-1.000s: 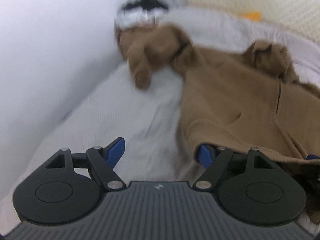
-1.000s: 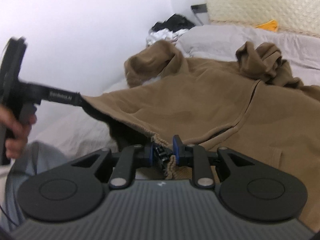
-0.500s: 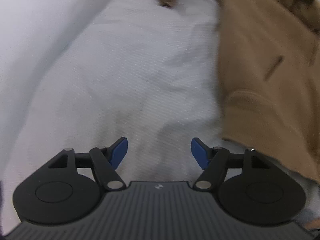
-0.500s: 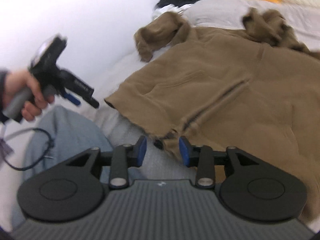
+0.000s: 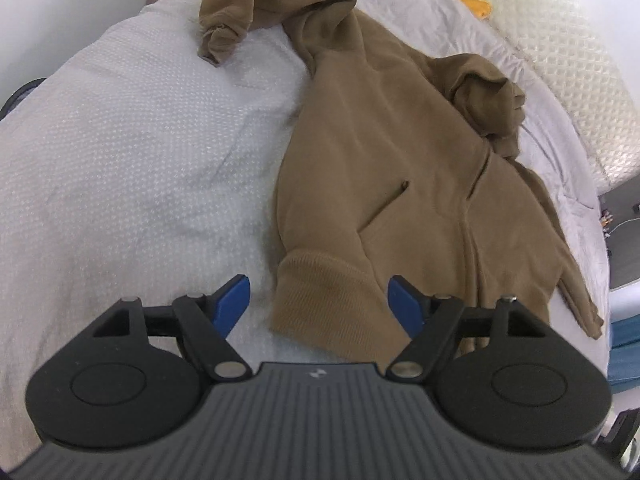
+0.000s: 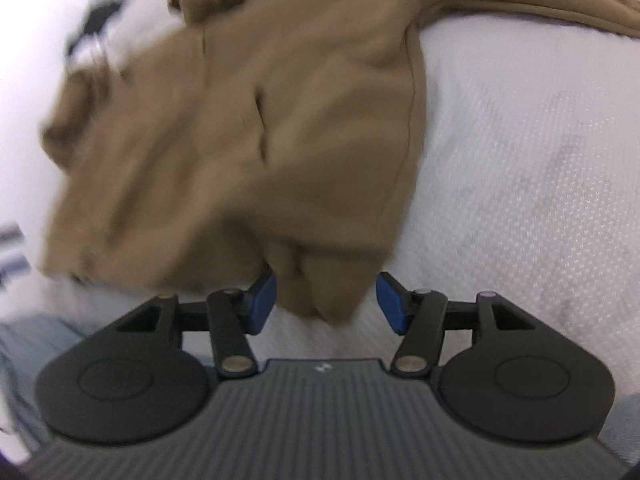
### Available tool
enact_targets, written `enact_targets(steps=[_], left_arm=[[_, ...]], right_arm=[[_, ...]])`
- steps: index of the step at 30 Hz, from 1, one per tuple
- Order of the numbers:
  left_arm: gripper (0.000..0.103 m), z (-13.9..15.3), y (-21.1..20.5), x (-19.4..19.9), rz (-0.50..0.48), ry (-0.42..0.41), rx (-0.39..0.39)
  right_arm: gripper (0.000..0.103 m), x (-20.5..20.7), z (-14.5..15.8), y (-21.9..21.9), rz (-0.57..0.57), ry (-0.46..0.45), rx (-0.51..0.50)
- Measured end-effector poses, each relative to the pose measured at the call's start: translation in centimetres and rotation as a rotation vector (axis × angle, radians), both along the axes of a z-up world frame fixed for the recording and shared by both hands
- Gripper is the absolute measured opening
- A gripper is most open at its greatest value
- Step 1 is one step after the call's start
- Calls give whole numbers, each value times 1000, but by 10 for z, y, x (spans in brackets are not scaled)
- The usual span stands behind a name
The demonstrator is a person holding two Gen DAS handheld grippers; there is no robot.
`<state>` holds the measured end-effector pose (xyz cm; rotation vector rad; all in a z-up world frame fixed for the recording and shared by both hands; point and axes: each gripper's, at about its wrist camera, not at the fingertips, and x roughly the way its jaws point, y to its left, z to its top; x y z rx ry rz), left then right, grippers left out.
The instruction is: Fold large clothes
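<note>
The left tongs (image 5: 318,304) stand released, straddling the ribbed hem of the brown hoodie (image 5: 400,184) on the bed (image 5: 140,152). The right tongs (image 6: 325,300), clenched on that hem a second ago, have just been opening, a loose corner between them. Soft and heavy, it looks best pinched at the thick ribbing.

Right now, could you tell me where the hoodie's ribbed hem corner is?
In the left wrist view, the ribbed hem corner of the brown hoodie lies on the white bedspread, between the left gripper's open jaws.
</note>
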<state>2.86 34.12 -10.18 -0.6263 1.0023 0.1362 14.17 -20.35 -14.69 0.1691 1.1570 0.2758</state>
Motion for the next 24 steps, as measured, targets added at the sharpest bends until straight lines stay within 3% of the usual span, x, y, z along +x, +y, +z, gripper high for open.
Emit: enact_targets(steps=[4,6,12,13,15,17,21,24], left_arm=[[80,-21,6,23,-5,39,3],[80,-31,7,32,-16,61,-14],[80,-49,6,47,-55,92,-21],[80,-51,7,51,-62,91,-21],[80,-54,6,53,-80,91,-14],[80,-55,5,53,-91,90,-8],[80,-62,10,55,-91,89,-50],[80,-67,14,56,-89,89,-80]], right_arm=[[57,-5,-13,40,136,-44,-190],[57,-5,-19,53,128,-91,-278],[57,2,-41,67,68,-94,-356],[53,1,-37,65,51,-105,-359],[25,-2,-27,59,15,-128,-381],[10,-2,-15,46,-47,-127,-398],[9,-9,11,24,-86,-107,-342],[8,-23,37,21,-43,-153,-352]])
